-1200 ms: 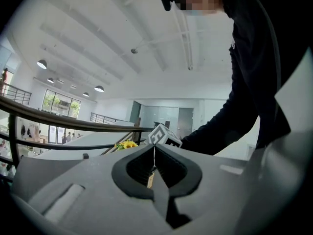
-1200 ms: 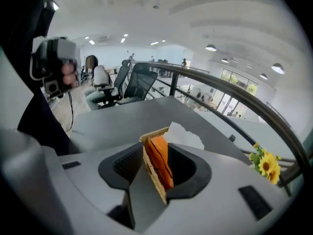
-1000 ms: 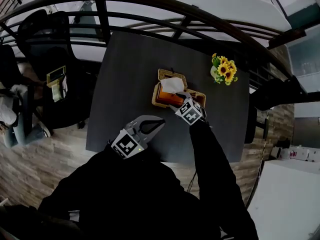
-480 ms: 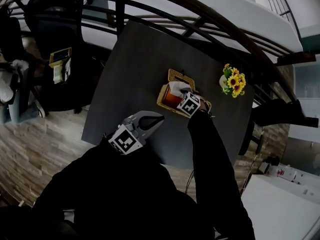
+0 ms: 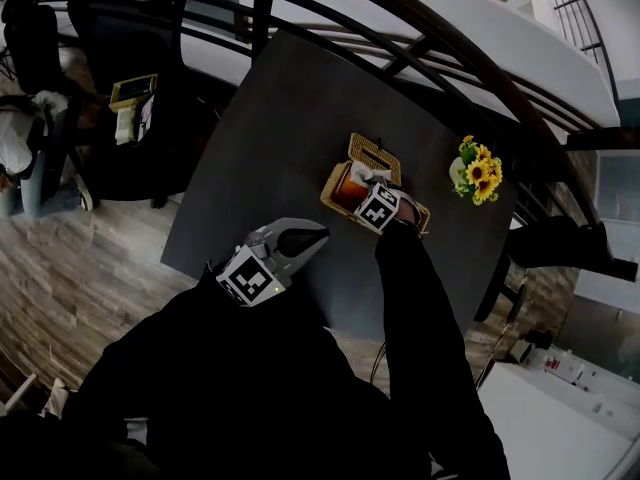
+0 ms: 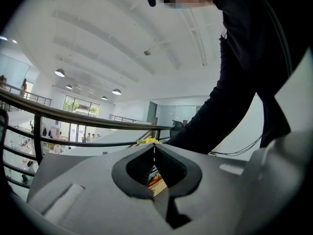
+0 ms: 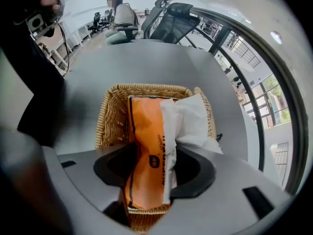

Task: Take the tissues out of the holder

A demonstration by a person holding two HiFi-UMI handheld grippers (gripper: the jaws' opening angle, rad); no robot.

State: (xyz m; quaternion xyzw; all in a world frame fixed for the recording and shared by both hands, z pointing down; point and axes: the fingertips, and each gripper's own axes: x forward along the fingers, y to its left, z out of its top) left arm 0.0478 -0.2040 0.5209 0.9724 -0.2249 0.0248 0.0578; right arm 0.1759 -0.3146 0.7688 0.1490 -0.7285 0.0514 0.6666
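A woven wicker holder (image 7: 110, 116) stands on the dark table (image 5: 260, 128). In it lies an orange tissue pack (image 7: 146, 131) with a white tissue (image 7: 190, 119) sticking out of its top. My right gripper (image 7: 150, 156) reaches into the holder from the near side; its jaws are closing and press on both sides of the pack. In the head view that right gripper (image 5: 367, 186) covers most of the holder (image 5: 362, 148). My left gripper (image 5: 302, 236) hovers at the table's near edge, shut and empty, with its tips (image 6: 154, 147) meeting.
A small pot of yellow sunflowers (image 5: 477, 168) stands to the right of the holder. A curved dark railing (image 5: 330, 18) runs past the table's far side. Office chairs (image 5: 120, 78) and a seated person (image 5: 20, 138) are at the left.
My right gripper has moved forward over the holder and come down around the pack, hiding most of the white tissue in the head view. The left gripper has barely moved.
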